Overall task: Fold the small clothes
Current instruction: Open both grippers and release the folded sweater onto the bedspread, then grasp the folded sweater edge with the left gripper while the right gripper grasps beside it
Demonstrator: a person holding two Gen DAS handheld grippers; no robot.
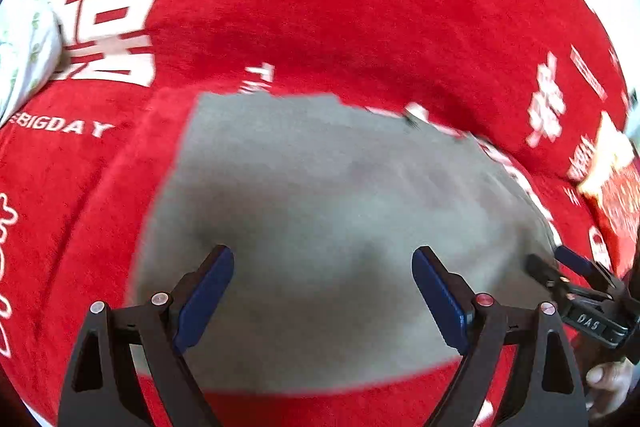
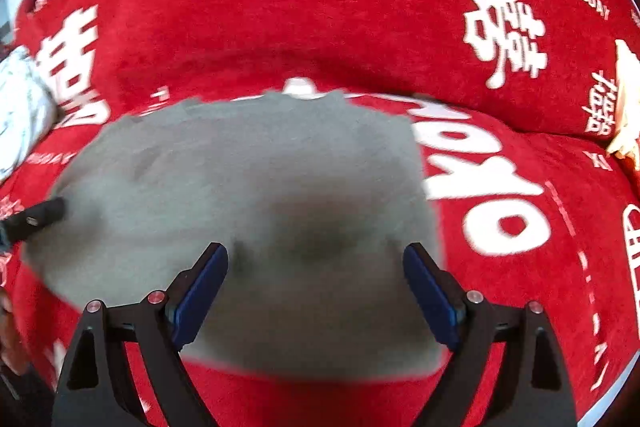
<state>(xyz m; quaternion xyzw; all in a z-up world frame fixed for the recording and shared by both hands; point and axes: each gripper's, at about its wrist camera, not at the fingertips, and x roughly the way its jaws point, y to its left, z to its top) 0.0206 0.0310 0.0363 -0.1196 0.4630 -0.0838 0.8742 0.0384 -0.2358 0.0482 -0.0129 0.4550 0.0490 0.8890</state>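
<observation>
Seen first through the left wrist camera, a grey garment (image 1: 320,227) lies spread flat on a red blanket (image 1: 340,19) printed with white characters and the words "BIGDAY". The cloth fills the middle and lower part of the frame, its far edge running from upper centre down toward the right. The left gripper (image 1: 322,295) rises from the bottom edge with its blue-padded fingers (image 1: 206,301) spread wide apart and nothing between them; the grey cloth shows in the gap behind, but whether the tips touch it cannot be told. At the lower right the right gripper (image 1: 560,265) reaches in over the cloth's right edge, and part of a hand (image 1: 606,383) shows below it. A white patterned fabric (image 1: 24,39) sits at the left edge, and a yellow and red packet (image 1: 612,183) lies at the right edge. The picture is blurred.

Next, the right wrist camera shows the same grey garment (image 2: 248,195) in the centre and left of the frame, with the red blanket (image 2: 320,7) all around it and large white lettering to its right. The right gripper (image 2: 316,291) comes up from the bottom, jaws released and wide, holding nothing, with the cloth visible behind the gap. A dark fingertip of the left gripper (image 2: 38,217) pokes in at the left edge, against the cloth's left border. The white patterned fabric (image 2: 20,115) lies at the far left.
</observation>
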